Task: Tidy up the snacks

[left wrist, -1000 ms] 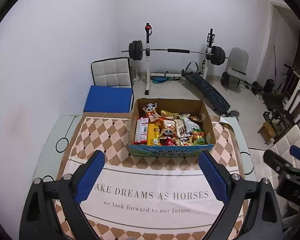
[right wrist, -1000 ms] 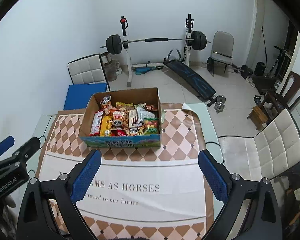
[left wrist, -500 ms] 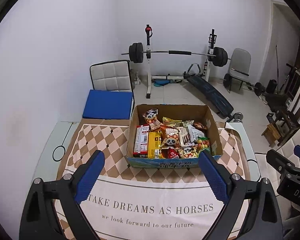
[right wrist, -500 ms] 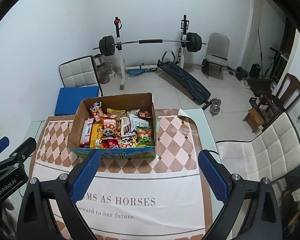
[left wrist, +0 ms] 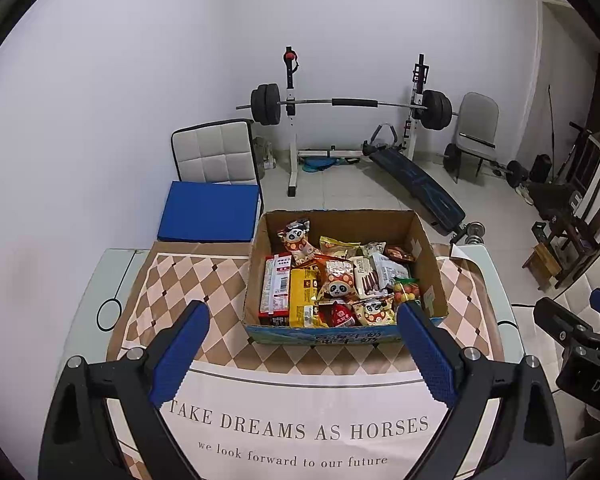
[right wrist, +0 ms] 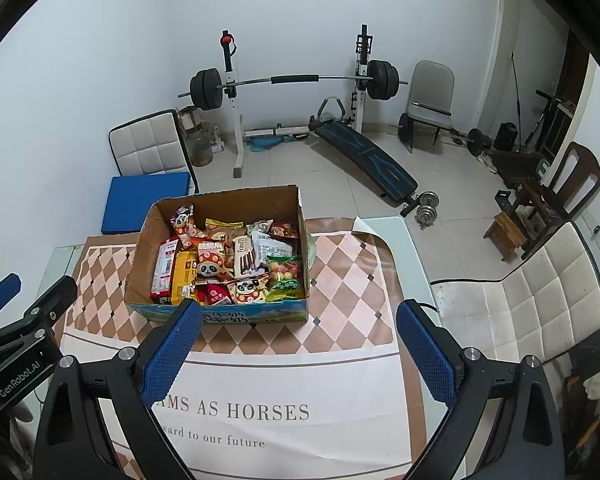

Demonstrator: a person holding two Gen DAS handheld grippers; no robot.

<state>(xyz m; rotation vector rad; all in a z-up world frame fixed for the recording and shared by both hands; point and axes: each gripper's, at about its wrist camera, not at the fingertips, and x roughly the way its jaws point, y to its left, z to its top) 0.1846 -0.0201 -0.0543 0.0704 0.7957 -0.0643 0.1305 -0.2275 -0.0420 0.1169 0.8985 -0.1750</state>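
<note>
I am holding both tools above the near end of the tablecloth (left wrist: 300, 400), short of the cardboard box (left wrist: 346, 334). My left gripper (left wrist: 302, 320) is spread wide with nothing between its 2 fingers, and my right gripper (right wrist: 299, 320) is standing the same way, wide and empty.

The snacks (left wrist: 336, 280) are all sitting inside the box, which is resting on the checkered far part of the cloth. They are lying packed but jumbled: a red packet (left wrist: 275, 288) and a yellow packet (left wrist: 302, 292) standing on edge at the left, panda-print bags (left wrist: 338, 280) overlapping in the middle, a bag of round candies (left wrist: 407, 289) at the right. No snack is lying loose on the cloth.

I am judging that this fits either a sort about to be made or snacks already gathered in; the pictures are not settling which.
</note>
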